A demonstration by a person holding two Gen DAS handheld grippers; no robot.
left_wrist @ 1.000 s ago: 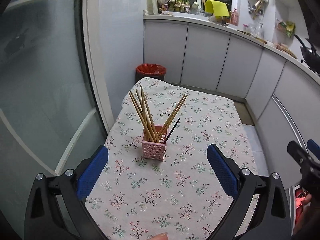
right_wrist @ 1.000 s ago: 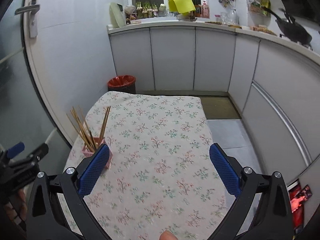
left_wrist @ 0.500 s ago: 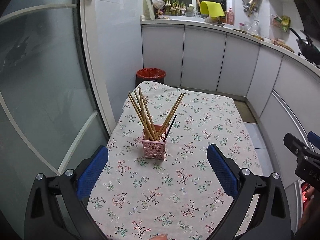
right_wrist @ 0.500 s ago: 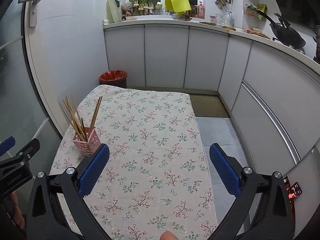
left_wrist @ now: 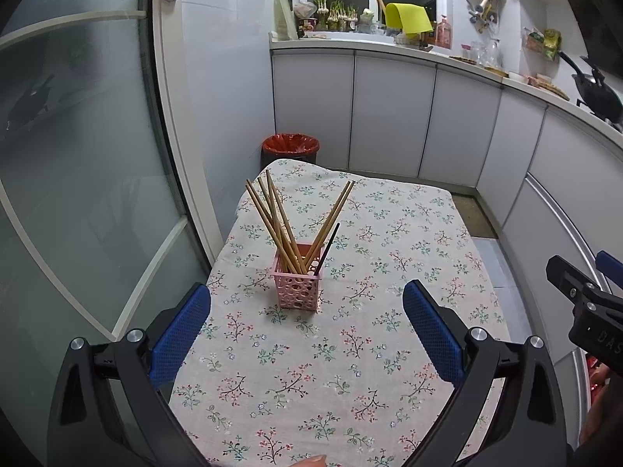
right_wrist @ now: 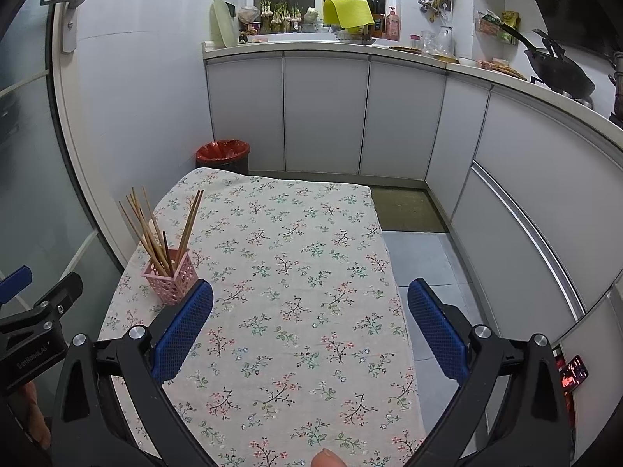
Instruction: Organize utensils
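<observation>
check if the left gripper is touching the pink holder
Apart. The left wrist view shows bare tablecloth between the open left gripper and the pink holder.

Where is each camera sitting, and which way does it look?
Left wrist: on the left gripper, open, facing the pink holder of chopsticks; right gripper at the edge.
Right wrist: on the right gripper, open, facing the table; a fingertip shows below.
Both share holder, table, red bin, cabinets.

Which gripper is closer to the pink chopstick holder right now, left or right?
Left. The left gripper faces the pink chopstick holder head-on, open, just short of it. The right gripper, also open, sits off to the holder's right, pointing past it.
</observation>
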